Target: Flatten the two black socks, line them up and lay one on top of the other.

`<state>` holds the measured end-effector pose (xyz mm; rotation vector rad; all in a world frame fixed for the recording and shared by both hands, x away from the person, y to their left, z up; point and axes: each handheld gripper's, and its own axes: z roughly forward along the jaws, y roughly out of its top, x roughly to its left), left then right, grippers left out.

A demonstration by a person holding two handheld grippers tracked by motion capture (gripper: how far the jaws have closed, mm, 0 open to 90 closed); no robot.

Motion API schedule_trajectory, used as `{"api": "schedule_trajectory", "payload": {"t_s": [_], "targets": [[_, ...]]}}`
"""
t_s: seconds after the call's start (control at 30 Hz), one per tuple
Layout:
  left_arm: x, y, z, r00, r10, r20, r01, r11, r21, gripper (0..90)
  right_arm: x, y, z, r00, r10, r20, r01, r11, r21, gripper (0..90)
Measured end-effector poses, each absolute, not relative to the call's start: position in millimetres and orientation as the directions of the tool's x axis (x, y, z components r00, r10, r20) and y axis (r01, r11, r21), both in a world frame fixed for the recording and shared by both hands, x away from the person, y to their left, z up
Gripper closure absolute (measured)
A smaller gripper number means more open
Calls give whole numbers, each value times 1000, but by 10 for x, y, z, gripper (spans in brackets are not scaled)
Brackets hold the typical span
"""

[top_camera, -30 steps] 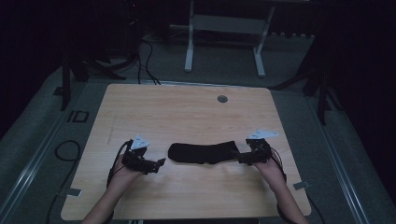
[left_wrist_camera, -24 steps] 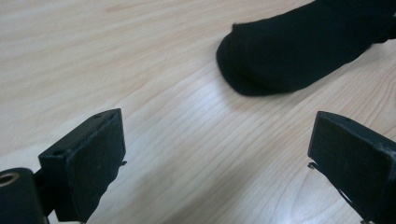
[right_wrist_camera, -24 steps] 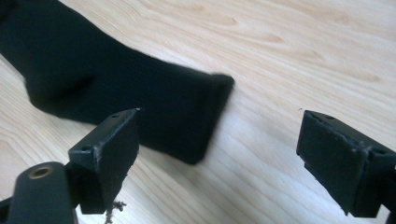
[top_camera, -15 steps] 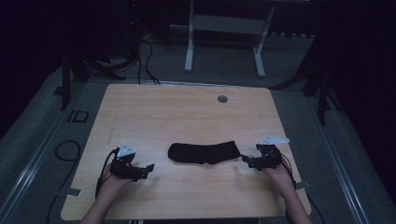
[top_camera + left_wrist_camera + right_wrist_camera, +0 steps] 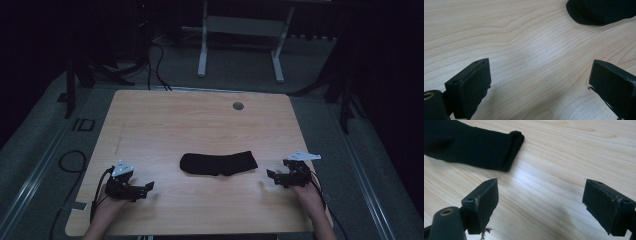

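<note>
Lying flat near the middle of the wooden table (image 5: 200, 120), a black sock (image 5: 218, 163) stretches roughly side to side, its rounded toe end toward the person's left and its cuff end toward the right. Neither claw touches it. The left gripper (image 5: 145, 187) sits low over the table near the front edge, well apart from the toe, held in the person's left hand (image 5: 107, 207) with a cable trailing off behind it; in the left gripper view its two black jaws stand wide apart with nothing but bare wood grain between them, and the sock's toe (image 5: 599, 11) shows at the upper right corner. The right gripper (image 5: 272, 176) is held in the right hand (image 5: 307, 192) near the cuff end, a grey three-cornered plate on its top; in the right gripper view its jaws are likewise spread wide with nothing between them, and the ribbed cuff of the sock (image 5: 474, 147) lies just beyond the left jaw, apart from it. Whether either claw rests on the tabletop or hovers slightly above it is hard to tell in the dim high view. A small round grey fitting (image 5: 238, 105) sits in the table toward the far edge, and a white-legged frame (image 5: 240, 45) stands on the floor beyond.
</note>
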<state>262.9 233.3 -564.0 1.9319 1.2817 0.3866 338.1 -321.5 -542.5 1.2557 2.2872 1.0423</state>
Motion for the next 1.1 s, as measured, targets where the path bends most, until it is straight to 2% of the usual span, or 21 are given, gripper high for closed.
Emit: {"api": "schedule_trajectory", "payload": {"t_s": [0.7,0.93,1.1], "targets": [[2286,2706,-5666,357,919,-165,627,-105,772,44,3082,-3591,-5482,-466,881,81,620,260,740,135],[2204,2798,-5664,328,931,-160,604,-76,793,44,3010,-3627,-5516,-445,894,57,599,250,761,136],[2157,2840,-5669,298,942,-153,583,-53,811,44,2936,-3704,-5514,-391,919,41,581,212,786,136]]}}
